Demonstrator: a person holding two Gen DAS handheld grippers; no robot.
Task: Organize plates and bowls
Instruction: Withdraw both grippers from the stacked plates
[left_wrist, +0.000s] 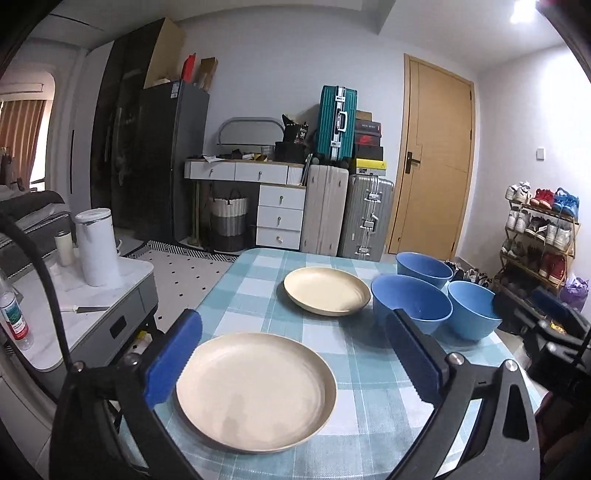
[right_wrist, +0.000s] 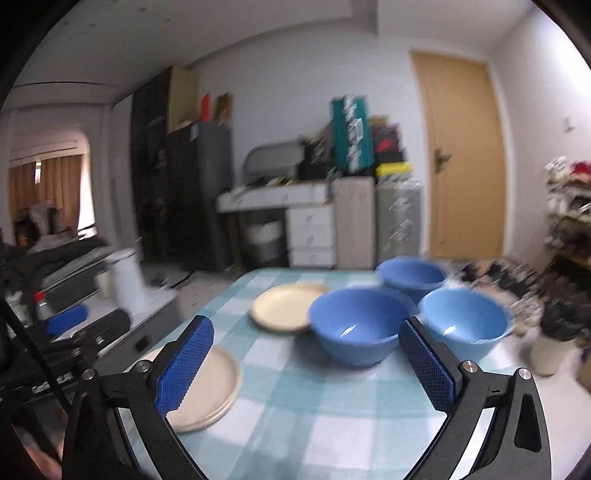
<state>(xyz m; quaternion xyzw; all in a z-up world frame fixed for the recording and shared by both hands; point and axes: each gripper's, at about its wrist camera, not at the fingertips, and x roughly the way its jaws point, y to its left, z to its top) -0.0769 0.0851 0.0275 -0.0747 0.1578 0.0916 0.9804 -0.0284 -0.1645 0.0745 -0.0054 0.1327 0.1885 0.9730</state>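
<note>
On a blue-checked tablecloth (left_wrist: 258, 280) lie two cream plates: a near plate (left_wrist: 255, 391) (right_wrist: 218, 384) and a far plate (left_wrist: 327, 290) (right_wrist: 280, 308). Three blue bowls stand upright to the right of them: a middle bowl (left_wrist: 412, 301) (right_wrist: 354, 328), a far bowl (left_wrist: 424, 267) (right_wrist: 413, 275) and a right bowl (left_wrist: 472, 308) (right_wrist: 465, 321). My left gripper (left_wrist: 293, 319) hovers open over the near plate, touching nothing. My right gripper (right_wrist: 304, 326) is open in front of the bowls, empty; its view is blurred.
A grey side cabinet (left_wrist: 110, 317) left of the table carries a white kettle (left_wrist: 98, 247), a bottle (left_wrist: 14, 317) and a knife (left_wrist: 88, 308). A shoe rack (left_wrist: 535, 236) stands to the right. Suitcases (left_wrist: 365, 218), a drawer unit (left_wrist: 280, 210) and a door (left_wrist: 436, 158) line the far wall.
</note>
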